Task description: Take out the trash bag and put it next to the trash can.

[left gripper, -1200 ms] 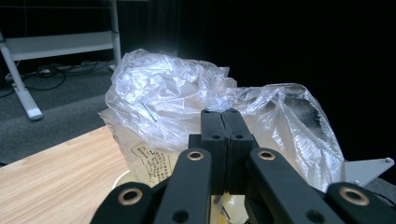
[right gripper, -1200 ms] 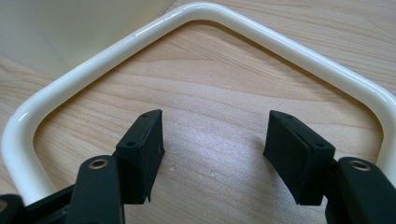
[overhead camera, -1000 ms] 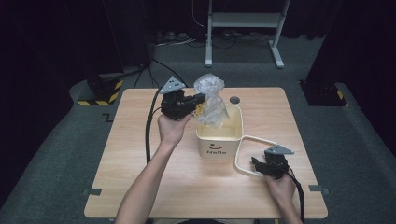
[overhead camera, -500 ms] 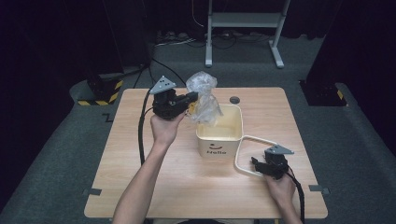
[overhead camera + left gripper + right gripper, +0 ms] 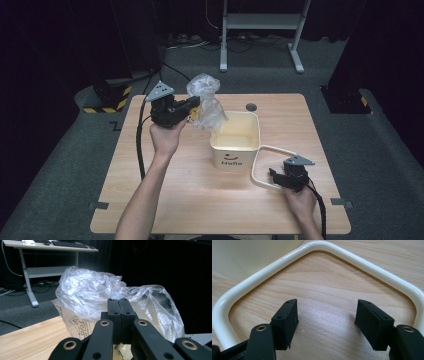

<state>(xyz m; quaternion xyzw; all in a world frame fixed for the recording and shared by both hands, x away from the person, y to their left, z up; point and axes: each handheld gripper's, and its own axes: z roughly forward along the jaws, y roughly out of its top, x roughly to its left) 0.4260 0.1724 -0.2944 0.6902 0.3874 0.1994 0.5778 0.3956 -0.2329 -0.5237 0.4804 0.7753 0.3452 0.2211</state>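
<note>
High view: one plastic bag [image 5: 205,100] pinched in left gripper [image 5: 192,105] fingers, one bucket [image 5: 236,140], right gripper [image 5: 275,175] fingers apart

Wooden bench [image 5: 150,200], tape tabs at front corners. Black round disc [image 5: 250,107] near far edge. White desk frame [image 5: 260,22] beyond, on grey carpet. Yellow-black striped block [image 5: 107,95] left.

A cream square plastic bucket [image 5: 235,142] stood mid-table on the light wooden table [image 5: 150,200]. Its looped white handle [image 5: 260,172] lay flat to its right. A crumpled clear plastic bag [image 5: 206,102] hung above the bucket's left rear corner. A small dark round disc [image 5: 250,107] lay behind the bucket.
</note>
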